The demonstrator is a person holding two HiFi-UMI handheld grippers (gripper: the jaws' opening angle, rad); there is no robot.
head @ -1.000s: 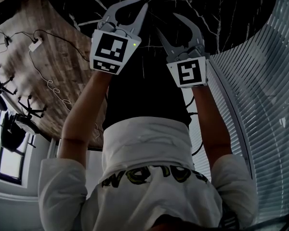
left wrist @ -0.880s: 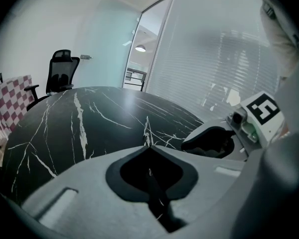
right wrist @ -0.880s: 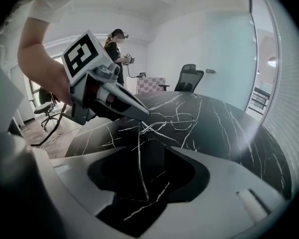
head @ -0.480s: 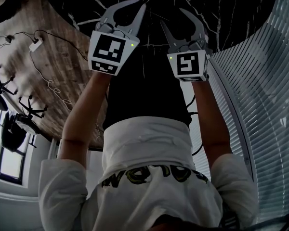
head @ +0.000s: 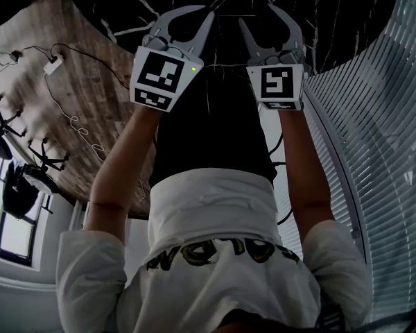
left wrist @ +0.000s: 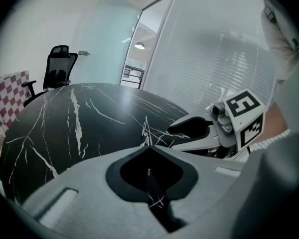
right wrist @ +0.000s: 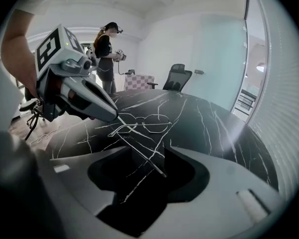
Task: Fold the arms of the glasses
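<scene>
black marble table (left wrist: pixel 65 128) with white veins stretching out, black office chair (left wrist: pixel 57 68) sitting behind it, checkered seat (left wrist: pixel 10 92) peeking in beside that, slatted blinds (left wrist: pixel 214 59) covering the glass wall, ceiling lamp (left wrist: pixel 139 47) glowing past the glass, cables (head: pixel 75 122) trailing over wood floor (head: pixel 69 82)

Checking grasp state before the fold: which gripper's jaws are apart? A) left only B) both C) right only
C: the right gripper has its jaws wide apart, with one arm of the glasses reaching into the gap, while the left gripper is closed on the glasses.
</scene>
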